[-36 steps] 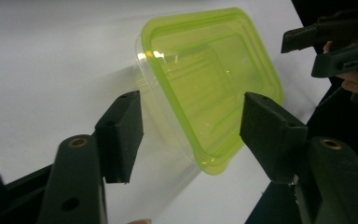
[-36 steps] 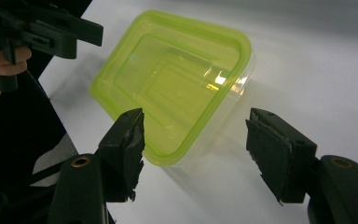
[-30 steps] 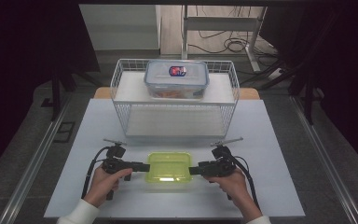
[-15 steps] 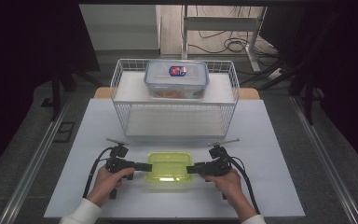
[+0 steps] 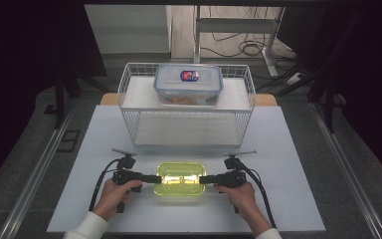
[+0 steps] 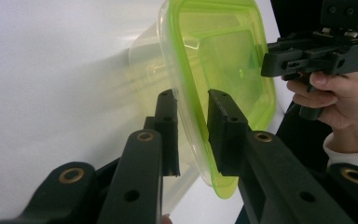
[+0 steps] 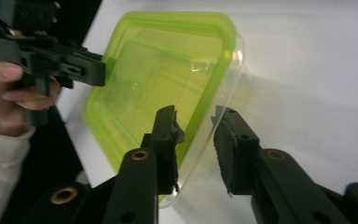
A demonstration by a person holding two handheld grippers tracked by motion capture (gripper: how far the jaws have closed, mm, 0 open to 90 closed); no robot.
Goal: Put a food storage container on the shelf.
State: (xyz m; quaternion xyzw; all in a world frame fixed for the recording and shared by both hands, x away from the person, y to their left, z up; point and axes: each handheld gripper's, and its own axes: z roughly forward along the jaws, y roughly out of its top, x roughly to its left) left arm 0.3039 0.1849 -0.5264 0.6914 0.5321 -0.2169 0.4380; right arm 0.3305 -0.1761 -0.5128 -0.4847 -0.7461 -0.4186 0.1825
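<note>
The clear plastic box with the bright green lid [image 5: 181, 178] sits on the white table [image 5: 288, 199], right between the two grippers. The left gripper [image 6: 192, 122] has the lid's rim between its fingers [image 6: 226, 123]. Its jaws have just been closing, but a little gap is left, so it is not pinching yet. The right gripper [image 7: 196, 128] is the same at the other end, closing in with a gap. Both should squeeze the rim evenly and lift together, keeping the box flat. Past the fingertips stands a white wire basket [image 5: 186, 127] with a blue-lidded clear food box [image 5: 188, 84] on top. The basket is well apart, so nothing blocks the lift.
</note>
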